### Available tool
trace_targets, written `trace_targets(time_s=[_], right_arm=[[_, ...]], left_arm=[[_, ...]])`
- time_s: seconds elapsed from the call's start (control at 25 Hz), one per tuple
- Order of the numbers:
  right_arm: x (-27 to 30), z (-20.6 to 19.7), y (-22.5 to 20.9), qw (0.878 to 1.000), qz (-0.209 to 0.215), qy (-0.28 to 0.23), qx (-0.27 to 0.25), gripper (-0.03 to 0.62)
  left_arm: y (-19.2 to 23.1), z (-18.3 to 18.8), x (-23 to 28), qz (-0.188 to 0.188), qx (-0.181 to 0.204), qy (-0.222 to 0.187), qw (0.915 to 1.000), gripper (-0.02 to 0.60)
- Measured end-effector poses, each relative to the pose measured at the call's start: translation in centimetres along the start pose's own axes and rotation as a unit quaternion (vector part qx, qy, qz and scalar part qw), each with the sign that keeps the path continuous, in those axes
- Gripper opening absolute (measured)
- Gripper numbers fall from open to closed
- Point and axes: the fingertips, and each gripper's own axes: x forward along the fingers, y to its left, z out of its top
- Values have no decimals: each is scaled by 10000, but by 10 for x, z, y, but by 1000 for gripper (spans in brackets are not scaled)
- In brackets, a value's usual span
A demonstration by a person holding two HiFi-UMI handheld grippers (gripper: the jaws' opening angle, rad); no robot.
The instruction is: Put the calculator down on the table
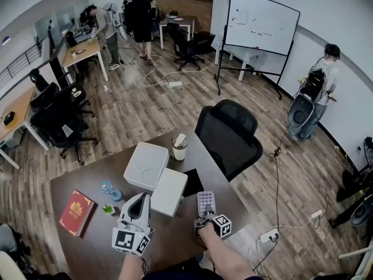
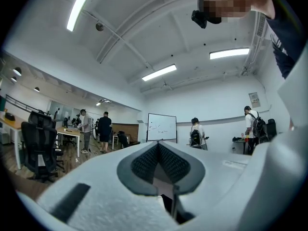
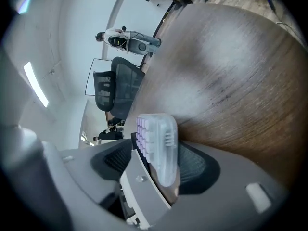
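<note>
On the table [image 1: 87,182], right tongs [image 1: 206,214] stand apart around calculator [image 1: 206,202]; left tongs [image 1: 139,200] closed, empty.

You are holding your left tool [image 1: 139,200] over the near middle of the bench [image 1: 87,244], and your right tool [image 1: 205,216] is sitting just to its right. The calculator [image 1: 206,203] is lying on the bench straight ahead of the right tool, with its near end between that tool's jaws. A box [image 1: 169,191] is sitting left of the calculator, and a second box [image 1: 146,165] is touching it farther back. A cup [image 1: 179,147] is standing behind them. A book [image 1: 76,212] is lying at the left, with a small plant [image 1: 108,209] between it and your left tool. A chair [image 1: 230,134] is standing behind the bench.
</note>
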Motion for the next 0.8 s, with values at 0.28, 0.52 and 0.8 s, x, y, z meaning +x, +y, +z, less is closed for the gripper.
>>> trace_targets(time_s=[0.28,0.52,0.8], right_arm=[[-2,-9,11,9995,-7,158,257,450],[-7,-11,12,9991,-93,149,396,509],[-18,-18,11,9983,-34,233,525,526]], left_arm=[[9,-1,-2,46,-127,-11,9999,-5],[9,-1,-2,35,-170,-16,9998,-5],[4,-2,-2,13,-162,-1,9999,-5]])
